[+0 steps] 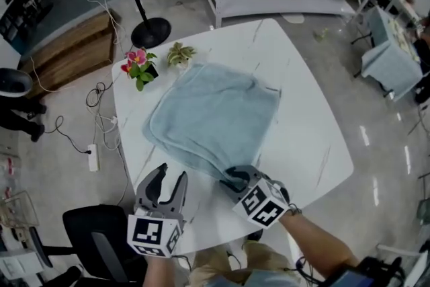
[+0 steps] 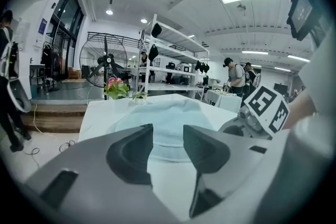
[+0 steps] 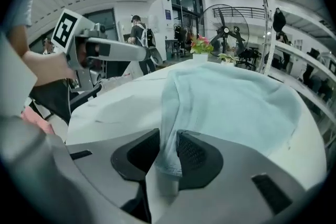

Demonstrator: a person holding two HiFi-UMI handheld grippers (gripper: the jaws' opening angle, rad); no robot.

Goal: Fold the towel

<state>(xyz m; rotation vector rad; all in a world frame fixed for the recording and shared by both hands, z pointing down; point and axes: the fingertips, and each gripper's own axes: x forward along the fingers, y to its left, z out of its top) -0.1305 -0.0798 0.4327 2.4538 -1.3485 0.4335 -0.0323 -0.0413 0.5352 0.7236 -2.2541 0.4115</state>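
1. The towel [image 1: 215,111], pale blue, lies spread on the white bench [image 1: 306,144]. It is mostly flat, with some rumpling along its far-right edge. Its near corner runs off toward your right gripper [image 1: 232,178].
2. Right gripper: in the right gripper view the jaws stand narrow and pinch that corner of the towel [image 3: 231,107]. The cloth climbs from the bench in a bunched fold and passes between the two pads. A short tail of it hangs out on your side of the right gripper [image 3: 168,150].
3. Left gripper [image 1: 172,173]: its jaws stand wide apart with nothing between them. It hovers over bare bench at the near-left edge, beside the towel and not touching it.
4. In the left gripper view, the gap of the left gripper [image 2: 168,136] looks onto the towel's [image 2: 168,115] near edge, which lies further along the bench. The right gripper's marker cube [image 2: 265,107] shows close on the right.
5. The two grippers sit near each other at the bench's near edge.
6. At the far-left corner of the bench stand a pink-flowered plant [image 1: 138,68] and a small green plant [image 1: 180,54], just beyond the towel's far-left corner and clear of it.
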